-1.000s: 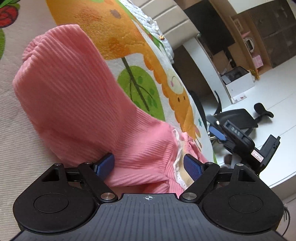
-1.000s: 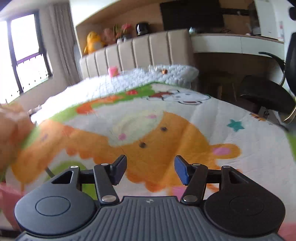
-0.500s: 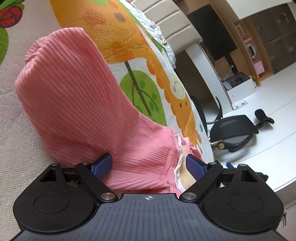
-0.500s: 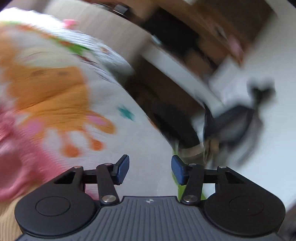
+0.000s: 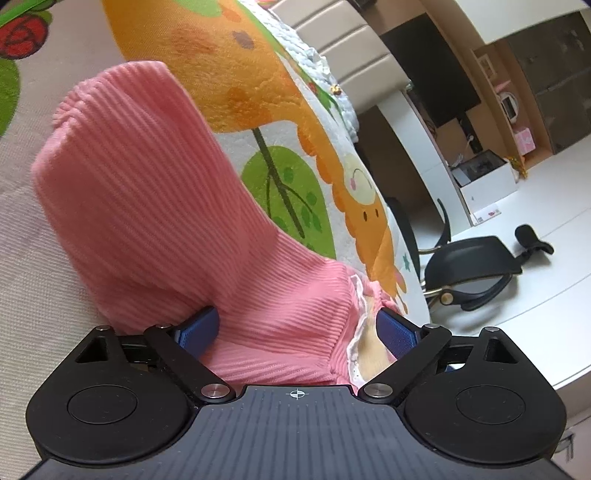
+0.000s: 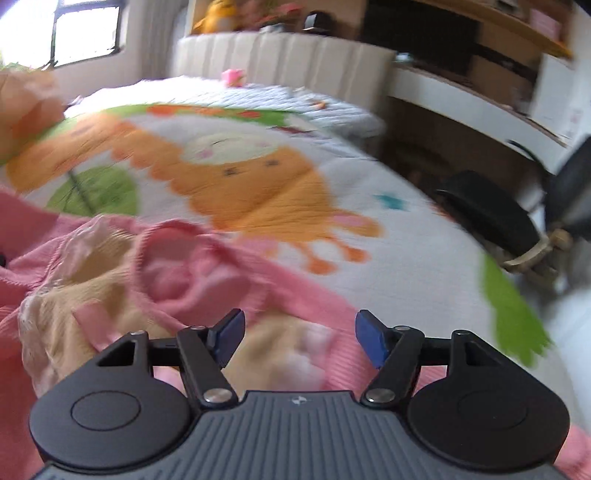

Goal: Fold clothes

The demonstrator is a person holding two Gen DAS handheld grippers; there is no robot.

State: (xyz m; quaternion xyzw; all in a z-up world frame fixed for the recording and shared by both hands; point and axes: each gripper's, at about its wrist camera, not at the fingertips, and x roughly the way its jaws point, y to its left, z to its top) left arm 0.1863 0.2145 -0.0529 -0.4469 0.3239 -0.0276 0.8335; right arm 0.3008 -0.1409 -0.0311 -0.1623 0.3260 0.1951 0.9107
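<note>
A pink ribbed garment (image 5: 147,206) with a lace-trimmed neckline lies on a cartoon-print bed cover (image 5: 258,96). In the left wrist view my left gripper (image 5: 295,330) is open, its blue pads spread wide with the pink fabric bulging between them; the left pad is partly tucked under a fold. In the right wrist view the same garment (image 6: 177,266) shows its cream lining and collar. My right gripper (image 6: 299,334) is open and empty, just above the garment's near part. That view is blurred.
A black office chair (image 5: 476,266) stands beside the bed, near a white desk (image 5: 535,206). A padded headboard (image 6: 280,55) and a white knitted blanket (image 6: 258,96) are at the far end. A window (image 6: 85,33) is at far left.
My right gripper swung from pointing off the bed toward the chair back over the bed, and is now above the pink garment. My left gripper has barely moved and stays open around the fabric.
</note>
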